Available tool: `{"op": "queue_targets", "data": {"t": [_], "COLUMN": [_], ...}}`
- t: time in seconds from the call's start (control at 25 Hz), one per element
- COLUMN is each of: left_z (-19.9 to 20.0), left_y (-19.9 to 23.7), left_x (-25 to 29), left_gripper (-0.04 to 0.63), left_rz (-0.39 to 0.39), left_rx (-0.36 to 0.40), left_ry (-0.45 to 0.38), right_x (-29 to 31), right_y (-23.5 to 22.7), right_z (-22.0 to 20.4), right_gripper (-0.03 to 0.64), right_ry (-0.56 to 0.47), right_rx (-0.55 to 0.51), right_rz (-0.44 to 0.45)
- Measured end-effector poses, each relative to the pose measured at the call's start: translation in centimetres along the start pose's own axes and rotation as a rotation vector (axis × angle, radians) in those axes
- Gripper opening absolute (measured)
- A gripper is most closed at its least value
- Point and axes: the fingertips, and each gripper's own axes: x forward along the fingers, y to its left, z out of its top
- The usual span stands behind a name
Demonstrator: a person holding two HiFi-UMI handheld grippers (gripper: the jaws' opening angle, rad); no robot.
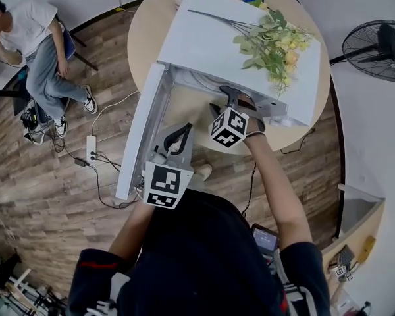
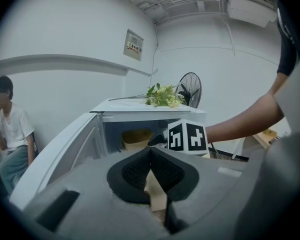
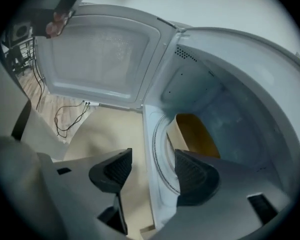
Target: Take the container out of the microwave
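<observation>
Right gripper (image 3: 151, 165) hovering at microwave (image 3: 230, 74) mouth, jaws apart and empty, lining up for reach. Container (image 3: 196, 134) sitting inside, untouched. Door (image 3: 105, 54) hanging wide, giving access. Left gripper (image 2: 151, 153) idling behind, jaws together, nothing held.

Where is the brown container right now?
The brown container sits inside the open microwave, just beyond the right gripper's open jaws in the right gripper view.
</observation>
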Motion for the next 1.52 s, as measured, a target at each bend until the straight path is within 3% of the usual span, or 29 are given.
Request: {"op": "queue_targets", "data": {"t": [0.08, 0.44, 1.52], "left_z": [-0.2, -0.6, -1.6], "left_y": [0.0, 0.4, 0.7], "left_x": [-0.1, -0.1, -0.1], "left_gripper": [0.014, 0.014, 0.014], "left_rz": [-0.004, -0.007, -0.032], "left_rx": [0.001, -0.001, -0.003], "left_ry": [0.003, 0.007, 0.022], "right_x": [0.7, 2.7, 5.0], "right_y": [0.0, -2.0, -2.9], "right_z": [0.1, 0.7, 0.2], "right_gripper": [0.256, 0.305, 0.308], "right_ry": [0.018, 0.068, 0.157], "right_rx": [-0.040, -0.169, -0.203], "right_rz": [0.000, -0.093, -0.053]}}
